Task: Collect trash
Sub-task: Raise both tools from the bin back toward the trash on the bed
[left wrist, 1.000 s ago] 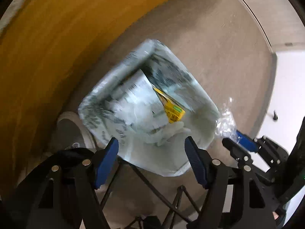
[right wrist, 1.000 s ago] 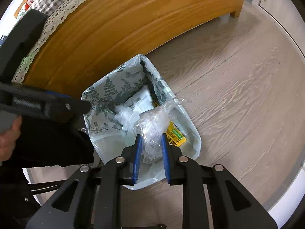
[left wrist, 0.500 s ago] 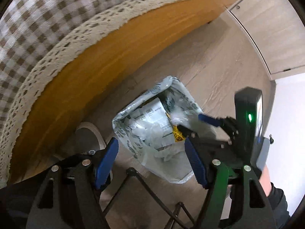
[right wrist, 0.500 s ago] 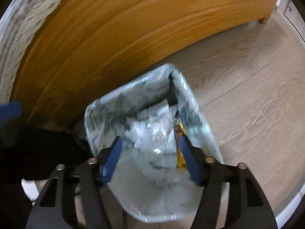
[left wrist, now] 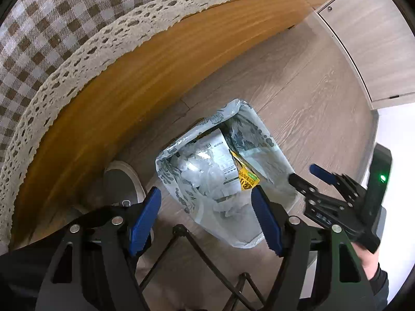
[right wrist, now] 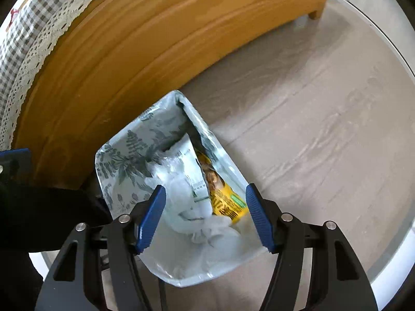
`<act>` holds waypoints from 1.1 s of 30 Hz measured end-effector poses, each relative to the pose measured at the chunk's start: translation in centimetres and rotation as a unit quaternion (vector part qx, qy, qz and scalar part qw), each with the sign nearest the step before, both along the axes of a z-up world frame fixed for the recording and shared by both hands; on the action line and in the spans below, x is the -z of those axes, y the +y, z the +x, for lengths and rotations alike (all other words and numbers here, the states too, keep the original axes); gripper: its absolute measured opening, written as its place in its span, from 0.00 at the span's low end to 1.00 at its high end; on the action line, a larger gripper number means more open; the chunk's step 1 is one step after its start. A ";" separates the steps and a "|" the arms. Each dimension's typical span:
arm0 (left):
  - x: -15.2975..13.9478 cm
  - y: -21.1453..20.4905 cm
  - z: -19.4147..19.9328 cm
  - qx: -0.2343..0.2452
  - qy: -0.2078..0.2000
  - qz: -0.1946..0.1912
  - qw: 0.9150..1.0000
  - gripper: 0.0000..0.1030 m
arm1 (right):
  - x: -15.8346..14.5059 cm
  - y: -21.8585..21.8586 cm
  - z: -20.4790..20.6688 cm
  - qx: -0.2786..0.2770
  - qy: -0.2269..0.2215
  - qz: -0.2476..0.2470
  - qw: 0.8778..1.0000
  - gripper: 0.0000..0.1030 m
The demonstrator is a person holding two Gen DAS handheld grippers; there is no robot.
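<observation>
Left gripper [left wrist: 207, 207] and right gripper [right wrist: 203, 215] spread wide, holding nothing. Above lined bin [right wrist: 124, 155] beside wooden bed frame [right wrist: 155, 51]; bare floor [right wrist: 311, 129] rightward.

My bin [left wrist: 262, 140], lined with a pale leaf-print bag [right wrist: 124, 155], stands open on the wood floor beside the bed frame, filled with crumpled clear plastic [right wrist: 176, 178], a white printed packet [left wrist: 218, 153] and a yellow wrapper [right wrist: 225, 199]
</observation>
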State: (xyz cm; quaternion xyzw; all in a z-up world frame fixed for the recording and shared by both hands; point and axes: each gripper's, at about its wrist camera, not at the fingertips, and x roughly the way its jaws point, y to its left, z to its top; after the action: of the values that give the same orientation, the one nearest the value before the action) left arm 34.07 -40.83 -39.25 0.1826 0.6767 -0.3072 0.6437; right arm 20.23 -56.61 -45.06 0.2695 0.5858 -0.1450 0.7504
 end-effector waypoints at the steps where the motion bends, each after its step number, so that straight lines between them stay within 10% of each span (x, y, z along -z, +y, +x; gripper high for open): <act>1: 0.1 0.0 0.0 0.000 0.000 0.002 1.000 0.67 | -0.2 0.0 -0.5 0.004 0.001 0.001 1.000 0.60; 10: -5.0 -0.6 -1.0 0.043 -0.067 -0.082 0.993 0.67 | -3.9 1.0 -1.5 -0.003 0.013 -0.050 0.999 0.60; 18: -18.4 8.0 2.8 0.009 -0.183 -0.247 0.951 0.78 | -12.7 3.5 3.6 -0.035 -0.060 -0.113 0.991 0.60; 25: -22.9 20.7 8.5 -0.103 -0.277 -0.251 0.922 0.79 | -20.7 11.4 13.4 -0.119 -0.154 -0.143 0.970 0.60; 28: -22.8 27.5 11.9 -0.205 -0.296 -0.237 0.902 0.81 | -22.6 15.1 17.5 -0.154 -0.181 -0.136 0.962 0.60; 33: -19.9 39.6 17.8 -0.424 -0.251 -0.251 0.833 0.81 | -24.6 20.6 22.2 -0.207 -0.209 -0.128 0.947 0.60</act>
State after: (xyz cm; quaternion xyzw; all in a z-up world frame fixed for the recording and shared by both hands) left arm 51.83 -1.23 -19.31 -0.2191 0.4029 -0.1070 0.8822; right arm 42.43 -36.00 -20.51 0.0686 0.4353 -0.0003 0.8977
